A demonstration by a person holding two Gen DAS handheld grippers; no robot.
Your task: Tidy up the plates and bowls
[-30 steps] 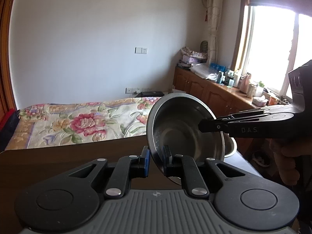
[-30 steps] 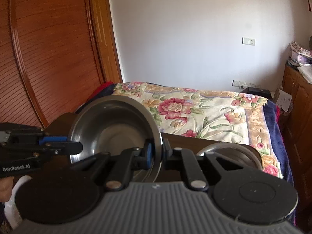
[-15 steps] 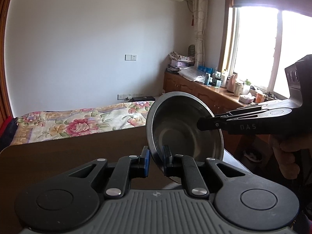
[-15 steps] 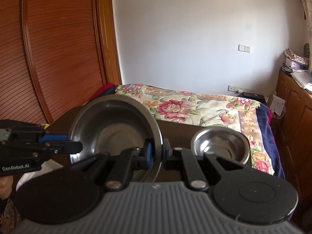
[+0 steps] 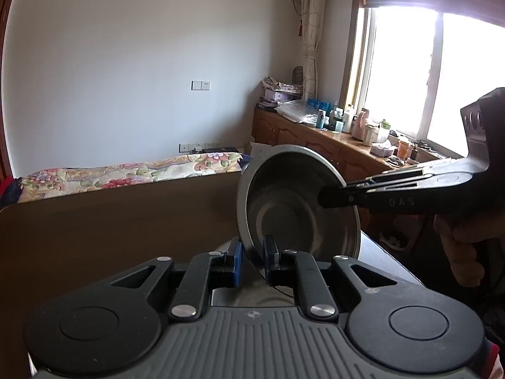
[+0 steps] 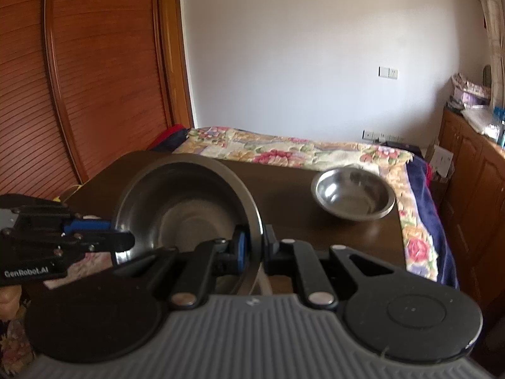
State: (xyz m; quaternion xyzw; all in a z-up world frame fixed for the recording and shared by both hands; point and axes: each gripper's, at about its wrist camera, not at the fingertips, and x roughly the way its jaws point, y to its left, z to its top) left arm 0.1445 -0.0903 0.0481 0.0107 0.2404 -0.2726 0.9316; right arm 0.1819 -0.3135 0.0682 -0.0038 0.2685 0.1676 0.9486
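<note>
Two-handed carry of a steel bowl [image 5: 296,208] above the dark surface [image 5: 110,227]. Pinched at one rim by the left hand-held gripper [image 5: 252,252], closed on the thin metal wall. Clamped at the opposite rim by the right hand-held gripper [image 6: 252,246], likewise shut on it. Held tilted rather than level, and clear of the wood.

Ahead and to the right, from the right wrist: a second bowl [image 6: 353,195], upright and alone near the far corner, close to the edge beside the bed [image 6: 315,154]. Probably the destination, for nesting or setting alongside.

Plenty to go wrong from here. Slick steel, narrow pads, two thin grips: prone to slipping or swinging with any twist or mismatch between the hands. Liable to drop and clatter on an early release at one side, before support under the base. Apt to knock the resting bowl off the corner, onto the bed or floor, if lowered lip first at this tilt. Calls for levelling first, a matched pace, and letting go only once seated.

Pale shape under the held bowl in the left view: too hidden to name.
</note>
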